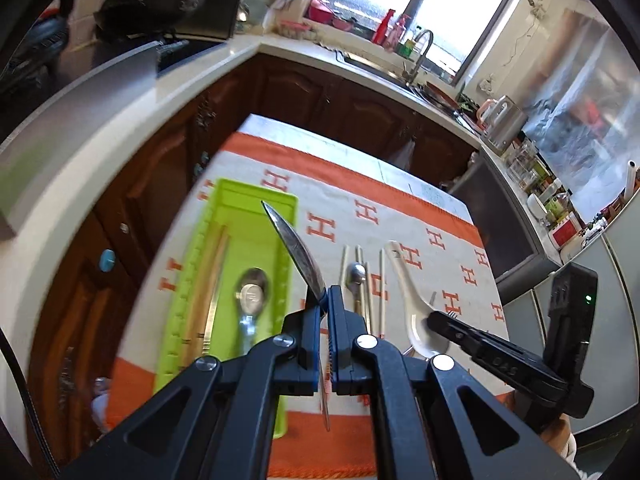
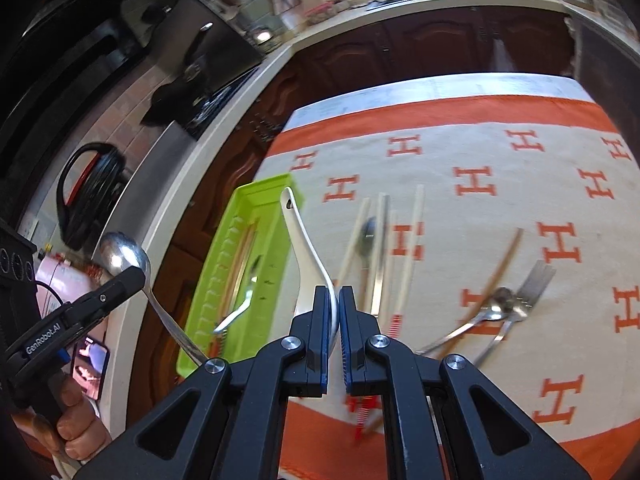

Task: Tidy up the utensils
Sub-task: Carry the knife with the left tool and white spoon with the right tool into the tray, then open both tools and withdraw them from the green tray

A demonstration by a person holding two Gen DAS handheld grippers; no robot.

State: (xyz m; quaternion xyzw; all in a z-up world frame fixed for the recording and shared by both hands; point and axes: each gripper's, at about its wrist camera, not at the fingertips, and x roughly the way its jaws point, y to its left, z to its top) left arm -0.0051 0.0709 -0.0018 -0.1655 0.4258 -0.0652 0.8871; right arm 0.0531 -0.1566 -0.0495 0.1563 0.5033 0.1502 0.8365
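Observation:
My left gripper (image 1: 325,296) is shut on a metal spoon (image 1: 296,248) seen edge-on, held above the right rim of the green tray (image 1: 240,200). In the right wrist view that spoon (image 2: 120,256) shows its bowl at the far left. The tray holds a metal spoon (image 1: 252,292) and chopsticks (image 1: 208,280). My right gripper (image 2: 335,296) is shut on a white ceramic spoon (image 2: 300,240), lifted beside the tray (image 2: 256,192). In the left wrist view the white spoon (image 1: 408,288) is gripped by the right gripper (image 1: 440,318).
Chopsticks (image 2: 408,248) and a metal spoon (image 2: 368,240) lie on the orange-and-cream H-patterned cloth (image 2: 480,208). A small spoon (image 2: 480,312), a fork (image 2: 532,284) and a brown stick (image 2: 504,264) lie further right. Kitchen counter and cabinets (image 1: 320,92) stand behind.

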